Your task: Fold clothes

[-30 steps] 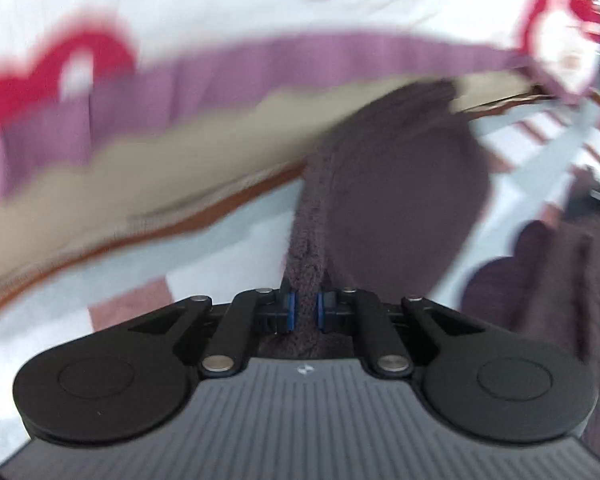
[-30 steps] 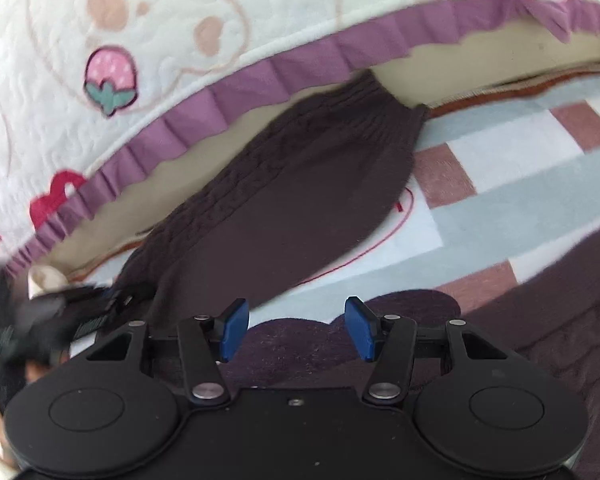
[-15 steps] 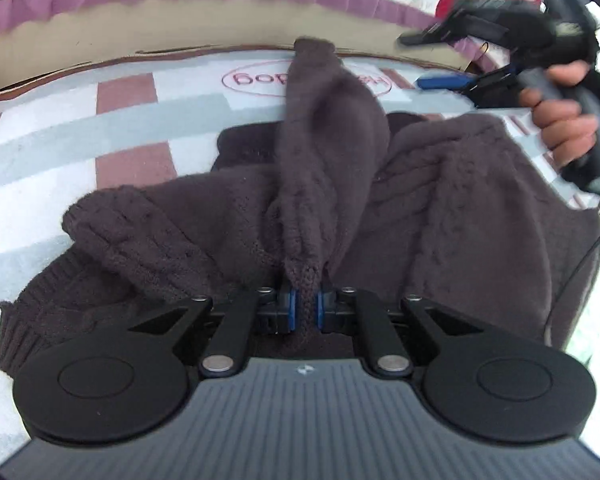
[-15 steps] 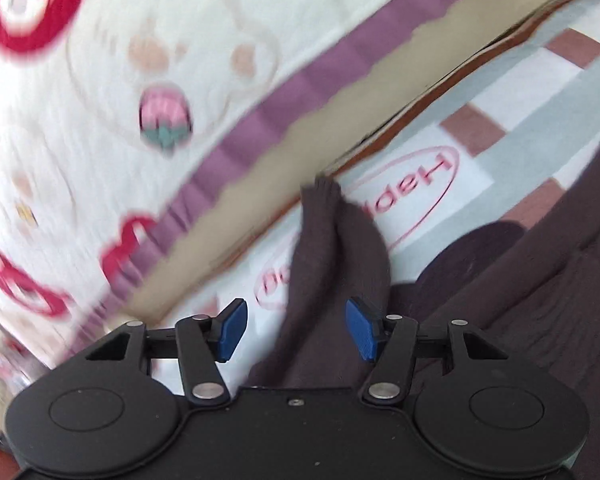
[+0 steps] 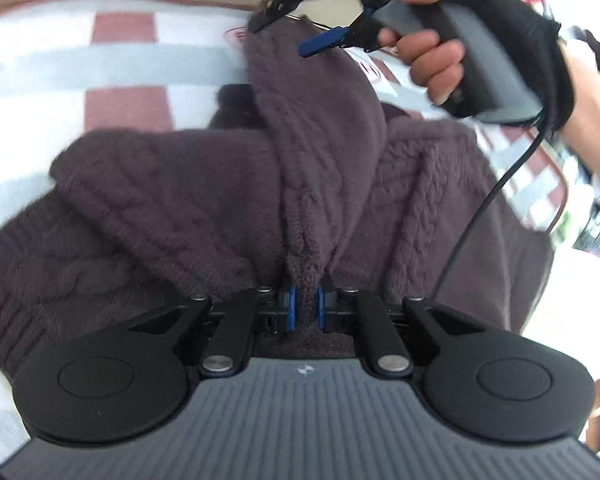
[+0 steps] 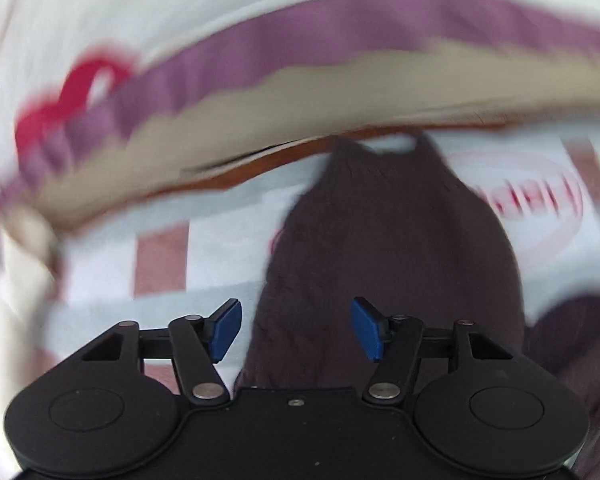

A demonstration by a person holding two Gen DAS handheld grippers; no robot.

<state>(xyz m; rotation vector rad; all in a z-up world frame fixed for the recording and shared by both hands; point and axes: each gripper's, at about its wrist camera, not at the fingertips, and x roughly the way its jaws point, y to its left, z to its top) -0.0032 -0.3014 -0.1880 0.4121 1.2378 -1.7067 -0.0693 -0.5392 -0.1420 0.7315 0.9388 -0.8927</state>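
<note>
The checked white, grey and red bed cover [image 5: 112, 64] fills the view. On it, at 6 o'clock, lies the dark brown cable-knit sweater [image 5: 172, 216]; it looks soft, thick and floppy. Its sleeve [image 5: 320, 128] runs toward 12 o'clock. The left gripper [image 5: 304, 312] has its jaws pinched tight on the cuff. The right gripper [image 6: 296, 328] has its jaws wide apart, holding nothing. Grab edges.

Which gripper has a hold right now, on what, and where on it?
The left gripper is shut on the dark brown cable-knit sweater, pinching the end of its sleeve. The right gripper is open, holding nothing.
</note>
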